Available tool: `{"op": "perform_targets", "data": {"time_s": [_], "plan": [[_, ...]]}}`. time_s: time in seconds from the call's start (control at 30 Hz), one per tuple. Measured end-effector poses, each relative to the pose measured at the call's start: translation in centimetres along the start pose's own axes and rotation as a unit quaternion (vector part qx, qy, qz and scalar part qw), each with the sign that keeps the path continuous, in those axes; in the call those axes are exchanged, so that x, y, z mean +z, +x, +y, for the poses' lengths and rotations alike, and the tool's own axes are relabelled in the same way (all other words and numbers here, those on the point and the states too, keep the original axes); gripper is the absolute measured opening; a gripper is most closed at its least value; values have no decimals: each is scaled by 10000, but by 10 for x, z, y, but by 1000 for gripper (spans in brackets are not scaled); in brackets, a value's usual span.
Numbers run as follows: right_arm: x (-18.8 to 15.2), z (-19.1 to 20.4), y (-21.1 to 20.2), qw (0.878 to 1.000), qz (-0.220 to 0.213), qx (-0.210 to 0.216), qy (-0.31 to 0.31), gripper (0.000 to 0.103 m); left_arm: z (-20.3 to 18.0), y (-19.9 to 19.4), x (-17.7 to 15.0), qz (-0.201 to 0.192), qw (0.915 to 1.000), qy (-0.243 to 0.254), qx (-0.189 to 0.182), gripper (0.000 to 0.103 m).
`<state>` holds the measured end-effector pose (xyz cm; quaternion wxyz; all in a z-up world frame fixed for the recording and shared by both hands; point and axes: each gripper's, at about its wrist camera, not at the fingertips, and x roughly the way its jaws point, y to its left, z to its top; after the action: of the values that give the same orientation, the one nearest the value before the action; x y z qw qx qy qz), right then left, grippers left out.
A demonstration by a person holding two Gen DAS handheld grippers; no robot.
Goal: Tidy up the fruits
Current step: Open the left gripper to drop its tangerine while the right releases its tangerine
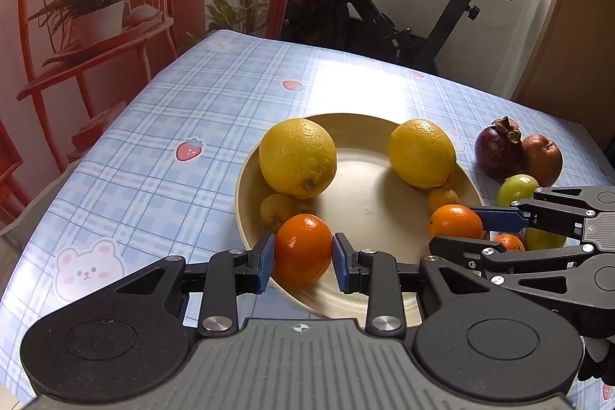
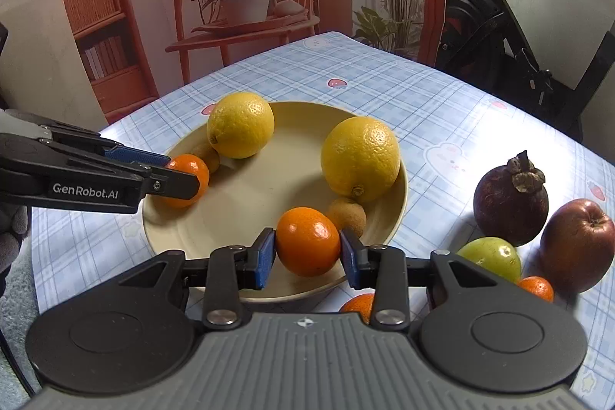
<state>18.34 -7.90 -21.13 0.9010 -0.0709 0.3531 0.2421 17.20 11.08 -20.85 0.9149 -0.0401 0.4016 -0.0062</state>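
A cream plate (image 1: 357, 179) (image 2: 269, 202) holds two lemons (image 1: 298, 158) (image 1: 421, 153), two small brown fruits (image 1: 277, 210) (image 2: 348, 216) and two small oranges. My left gripper (image 1: 303, 252) is shut on one orange (image 1: 303, 248) at the plate's near left edge. My right gripper (image 2: 307, 248) is shut on the other orange (image 2: 309, 241) at the plate's near right edge; it also shows in the left wrist view (image 1: 455, 221).
On the blue checked tablecloth (image 2: 442, 110) right of the plate lie a mangosteen (image 2: 510, 204), a red apple (image 2: 576, 244), a green fruit (image 2: 492, 256) and two more small oranges (image 2: 536, 289) (image 2: 359, 304). An exercise bike (image 1: 384, 6) stands behind the table.
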Motion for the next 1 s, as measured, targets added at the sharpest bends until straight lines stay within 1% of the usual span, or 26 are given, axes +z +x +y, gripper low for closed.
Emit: {"op": "perform_targets", "data": {"time_s": [0.3, 0.4, 0.5, 0.57, 0.63, 0.73, 0.83, 1.0], "plan": [[-2, 0, 4, 10000, -47, -82, -31, 39, 3, 3, 1, 4, 9999, -98, -39, 35], [-1, 1, 4, 9999, -75, -134, -27, 38, 2, 2, 1, 7, 9999, -135, -15, 36], [-1, 2, -1, 9998, -119, -137, -64, 41, 2, 1, 2, 48, 9998, -200, -54, 37], [-1, 2, -6, 9997, -177, -132, -64, 41, 3, -2, 3, 36, 9997, -221, -54, 39], [-1, 2, -13, 9995, -290, -129, -21, 41, 1, -5, 3, -10, 9998, -211, -52, 42], [-3, -3, -27, 9988, -462, -133, 121, 41, -2, -13, 5, -102, 9997, -208, -60, 42], [-8, -11, -44, 9973, -656, -227, 250, 41, -9, -24, 9, -292, 9993, -198, -92, 42], [-26, -41, -76, 9913, -950, -448, 791, 41, -34, -39, 17, -598, 9980, -5, -208, 42]]}}
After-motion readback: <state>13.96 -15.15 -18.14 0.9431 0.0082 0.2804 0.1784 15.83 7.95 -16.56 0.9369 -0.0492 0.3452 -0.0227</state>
